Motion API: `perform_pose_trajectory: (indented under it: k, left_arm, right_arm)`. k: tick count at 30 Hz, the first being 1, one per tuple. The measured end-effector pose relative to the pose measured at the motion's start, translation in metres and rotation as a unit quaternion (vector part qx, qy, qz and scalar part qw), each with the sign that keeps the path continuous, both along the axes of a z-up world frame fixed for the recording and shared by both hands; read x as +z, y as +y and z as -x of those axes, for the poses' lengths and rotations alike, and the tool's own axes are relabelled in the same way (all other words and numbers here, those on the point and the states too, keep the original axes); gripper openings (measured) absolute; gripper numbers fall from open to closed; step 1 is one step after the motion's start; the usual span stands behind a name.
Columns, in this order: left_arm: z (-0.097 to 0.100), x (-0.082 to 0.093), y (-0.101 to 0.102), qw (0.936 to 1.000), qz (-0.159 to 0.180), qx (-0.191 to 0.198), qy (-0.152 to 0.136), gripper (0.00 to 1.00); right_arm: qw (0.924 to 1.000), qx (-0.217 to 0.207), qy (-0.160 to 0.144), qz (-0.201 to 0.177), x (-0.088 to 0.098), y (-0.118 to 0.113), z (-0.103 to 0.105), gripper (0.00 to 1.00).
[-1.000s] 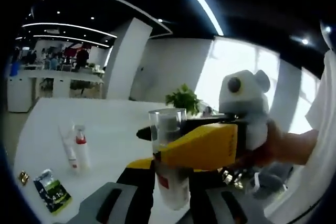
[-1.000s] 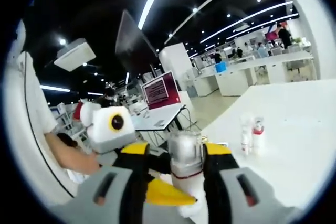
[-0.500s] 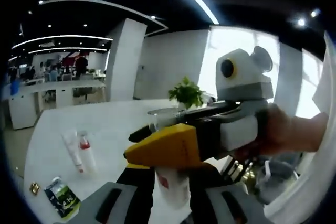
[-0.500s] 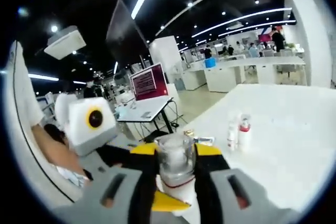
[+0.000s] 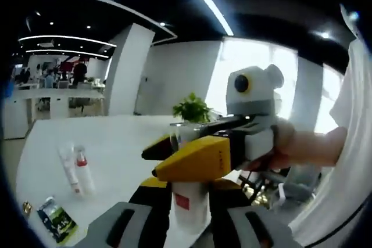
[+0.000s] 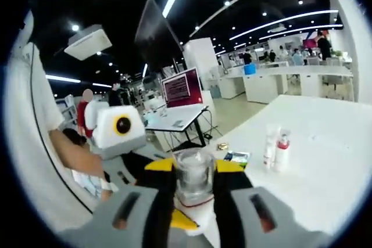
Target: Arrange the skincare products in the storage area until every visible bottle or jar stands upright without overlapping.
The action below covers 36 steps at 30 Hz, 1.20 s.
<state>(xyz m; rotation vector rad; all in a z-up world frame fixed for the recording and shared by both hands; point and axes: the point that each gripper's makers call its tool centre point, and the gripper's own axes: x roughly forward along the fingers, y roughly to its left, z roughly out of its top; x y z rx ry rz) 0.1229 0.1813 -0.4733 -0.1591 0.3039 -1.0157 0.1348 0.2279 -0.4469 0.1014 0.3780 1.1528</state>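
Note:
A white bottle [image 5: 187, 202] with a red label is held upright between the jaws of my left gripper [image 5: 189, 198], above the white table [image 5: 122, 143]. My right gripper [image 5: 195, 156] comes in from the right, its yellow jaws shut on the bottle's top. In the right gripper view the clear cap [image 6: 193, 173] sits between the jaws of my right gripper [image 6: 194, 185], and the left gripper [image 6: 183, 221] shows just below. A white tube [image 5: 69, 169] and a red-capped bottle [image 5: 83, 168] stand close together on the table, also the tube [image 6: 268, 146] and bottle [image 6: 281, 152] at the right.
A green sachet [image 5: 56, 220] and a small gold item [image 5: 27, 207] lie near the table's edge. A potted plant [image 5: 190, 110] stands at the far side. A person's hand [image 5: 296, 150] holds the right gripper. Desks and people fill the room behind.
Both grippers stay clamped on the same bottle. In the left gripper view the yellow jaw now covers the clear cap that showed above it a second ago. Both views have swung slightly.

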Motion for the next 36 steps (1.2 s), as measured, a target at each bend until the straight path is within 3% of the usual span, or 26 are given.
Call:
perform_pose_trajectory:
  k: [6, 9, 12, 27, 36]
  left_arm:
    - [0.011, 0.008, -0.004, 0.9983, 0.032, -0.048, 0.008, 0.26]
    - [0.016, 0.022, -0.006, 0.9937, 0.083, -0.072, 0.022, 0.29]
    - [0.028, 0.030, -0.012, 0.9871, 0.106, -0.115, 0.037, 0.28]
    - [0.042, 0.041, -0.020, 0.9749, 0.139, -0.168, 0.044, 0.26]
    - [0.046, 0.039, -0.024, 0.9742, 0.128, -0.182, 0.038, 0.24]
  right_arm:
    - [0.9981, 0.055, -0.011, -0.025, 0.014, 0.001, 0.013, 0.24]
    - [0.9957, 0.086, -0.014, -0.032, 0.020, 0.000, 0.023, 0.24]
    - [0.9935, 0.108, -0.012, -0.033, 0.021, -0.001, 0.030, 0.24]
    - [0.9815, 0.156, 0.025, -0.107, 0.037, -0.002, 0.049, 0.24]
    - [0.9776, 0.164, 0.034, -0.127, 0.040, -0.004, 0.050, 0.24]
